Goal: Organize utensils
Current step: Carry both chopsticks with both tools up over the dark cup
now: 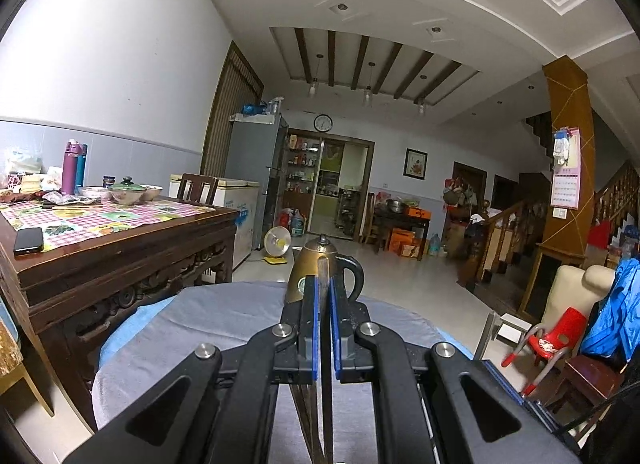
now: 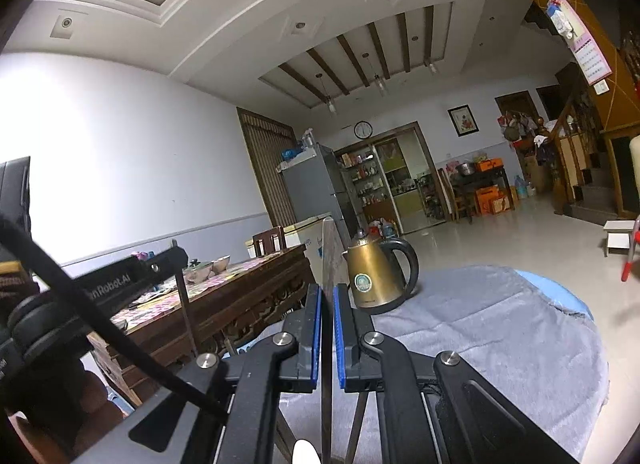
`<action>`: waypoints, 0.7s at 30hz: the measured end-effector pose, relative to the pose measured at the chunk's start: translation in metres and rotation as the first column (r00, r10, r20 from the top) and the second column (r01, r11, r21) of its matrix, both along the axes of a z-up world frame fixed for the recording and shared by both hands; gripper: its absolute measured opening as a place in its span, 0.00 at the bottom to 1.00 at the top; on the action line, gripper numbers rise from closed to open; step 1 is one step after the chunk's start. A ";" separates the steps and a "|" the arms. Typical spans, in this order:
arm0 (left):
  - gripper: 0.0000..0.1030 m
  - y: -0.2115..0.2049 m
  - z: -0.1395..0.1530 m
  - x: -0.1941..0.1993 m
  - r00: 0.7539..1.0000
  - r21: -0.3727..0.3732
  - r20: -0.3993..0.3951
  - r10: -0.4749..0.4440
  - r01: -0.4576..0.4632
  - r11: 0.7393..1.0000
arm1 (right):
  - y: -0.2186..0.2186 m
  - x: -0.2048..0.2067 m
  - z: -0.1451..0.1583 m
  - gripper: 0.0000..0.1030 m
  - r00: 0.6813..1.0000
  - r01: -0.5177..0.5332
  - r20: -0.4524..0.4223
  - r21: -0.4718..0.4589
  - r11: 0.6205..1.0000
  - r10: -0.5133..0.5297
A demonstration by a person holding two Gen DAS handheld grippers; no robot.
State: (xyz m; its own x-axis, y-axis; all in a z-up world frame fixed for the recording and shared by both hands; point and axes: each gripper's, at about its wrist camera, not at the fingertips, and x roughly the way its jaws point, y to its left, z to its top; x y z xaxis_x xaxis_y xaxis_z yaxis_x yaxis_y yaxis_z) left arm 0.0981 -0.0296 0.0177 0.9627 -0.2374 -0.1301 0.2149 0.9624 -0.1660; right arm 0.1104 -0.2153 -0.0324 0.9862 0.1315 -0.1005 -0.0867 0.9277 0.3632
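A: Where are the utensils?
B: Centre frame: left gripper (image 1: 325,304) pinches a thin stiff utensil (image 1: 324,276); right gripper (image 2: 327,304) pinches another utensil (image 2: 329,256).
A: Handling?
B: Light, rigid, probably slippery; grip mid-shaft.

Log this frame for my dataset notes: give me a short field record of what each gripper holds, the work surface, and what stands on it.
left gripper: shut on a thin flat utensil, blade edge-on, tip up
right gripper: shut on a flat utensil, also edge-on
utensil type: cannot tell, possibly knives
work surface: round table under a grey cloth
on the cloth: brass-coloured kettle, black handle, upright
nearby: wooden dining table with bowls, bottles and a phone
loose utensils below grippers: partly hidden, unclear
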 end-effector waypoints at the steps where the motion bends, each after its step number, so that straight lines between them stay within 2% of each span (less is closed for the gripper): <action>1: 0.05 0.000 0.000 0.000 1.000 0.001 -0.001 0.000 0.000 1.000 | 0.000 0.000 0.000 0.06 1.000 0.000 -0.003 0.002 1.000 0.000; 16: 0.05 0.002 0.006 -0.009 0.999 -0.030 0.010 -0.034 0.034 0.999 | -0.005 -0.010 0.002 0.06 1.000 0.000 -0.014 0.028 1.000 0.000; 21: 0.05 0.003 0.002 -0.005 0.999 -0.036 -0.011 -0.036 0.036 0.999 | -0.010 -0.008 -0.001 0.06 0.999 -0.006 -0.032 0.057 0.998 0.007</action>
